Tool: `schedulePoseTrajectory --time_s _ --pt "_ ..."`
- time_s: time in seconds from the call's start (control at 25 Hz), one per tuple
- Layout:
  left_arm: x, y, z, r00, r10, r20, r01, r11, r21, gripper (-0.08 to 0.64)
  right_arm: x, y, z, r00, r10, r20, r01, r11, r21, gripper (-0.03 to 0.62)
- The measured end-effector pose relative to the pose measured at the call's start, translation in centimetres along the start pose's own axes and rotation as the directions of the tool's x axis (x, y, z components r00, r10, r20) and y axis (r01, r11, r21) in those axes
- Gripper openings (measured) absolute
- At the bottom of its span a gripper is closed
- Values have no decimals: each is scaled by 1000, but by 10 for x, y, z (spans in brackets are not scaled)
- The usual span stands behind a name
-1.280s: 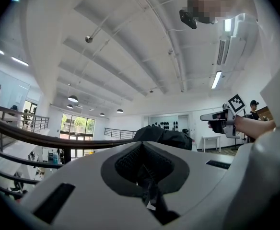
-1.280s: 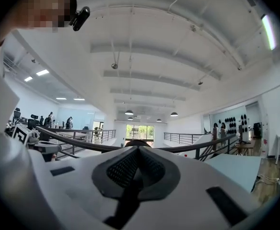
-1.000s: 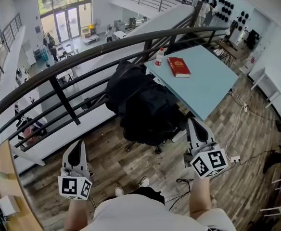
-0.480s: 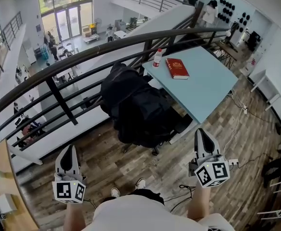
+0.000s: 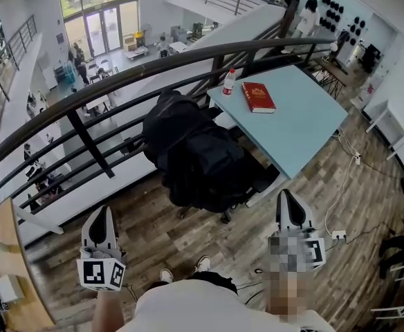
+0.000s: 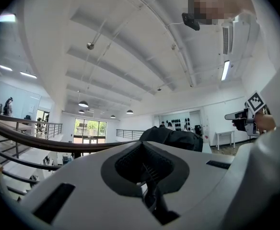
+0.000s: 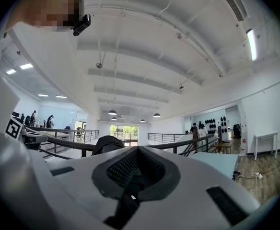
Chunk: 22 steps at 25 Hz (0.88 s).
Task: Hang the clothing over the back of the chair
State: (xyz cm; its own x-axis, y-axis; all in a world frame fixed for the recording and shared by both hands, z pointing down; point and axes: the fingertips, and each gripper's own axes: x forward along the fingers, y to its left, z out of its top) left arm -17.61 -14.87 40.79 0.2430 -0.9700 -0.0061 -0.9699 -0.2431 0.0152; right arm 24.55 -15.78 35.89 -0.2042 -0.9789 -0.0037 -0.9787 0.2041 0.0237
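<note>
**Clothing draped on chair; both tongs closed and empty**

Head view. The black clothing lies heaped over the chair at centre frame. It covers the chair almost wholly, and only the chair's base shows beneath. The chair stands just beside the light-blue table at upper right. The table carries a red book and a bottle near its far corner. A dark railing arcs across behind the chair.

Left gripper, lower left: jaws pressed together, nothing between them. Right gripper, lower right: jaws likewise together, empty. Both point toward the clothing and sit well apart from it.
</note>
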Motion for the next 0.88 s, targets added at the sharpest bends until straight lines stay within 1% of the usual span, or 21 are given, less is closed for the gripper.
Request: schedulePoseTrajectory --time_s 0.2,0.4,0.88 --pt "2 -4 1 1000 9 -9 -9 1000 4 21 5 -2 -2 1000 22 0 -22 1000 21 17" --pt "4 -6 -2 1000 13 -15 -13 1000 -1 21 11 0 -1 999 39 0 -39 999 15 18" --pt "11 -16 -3 1000 -9 -17 9 1000 -1 21 11 -1 -6 998 56 -14 -56 998 19 17"
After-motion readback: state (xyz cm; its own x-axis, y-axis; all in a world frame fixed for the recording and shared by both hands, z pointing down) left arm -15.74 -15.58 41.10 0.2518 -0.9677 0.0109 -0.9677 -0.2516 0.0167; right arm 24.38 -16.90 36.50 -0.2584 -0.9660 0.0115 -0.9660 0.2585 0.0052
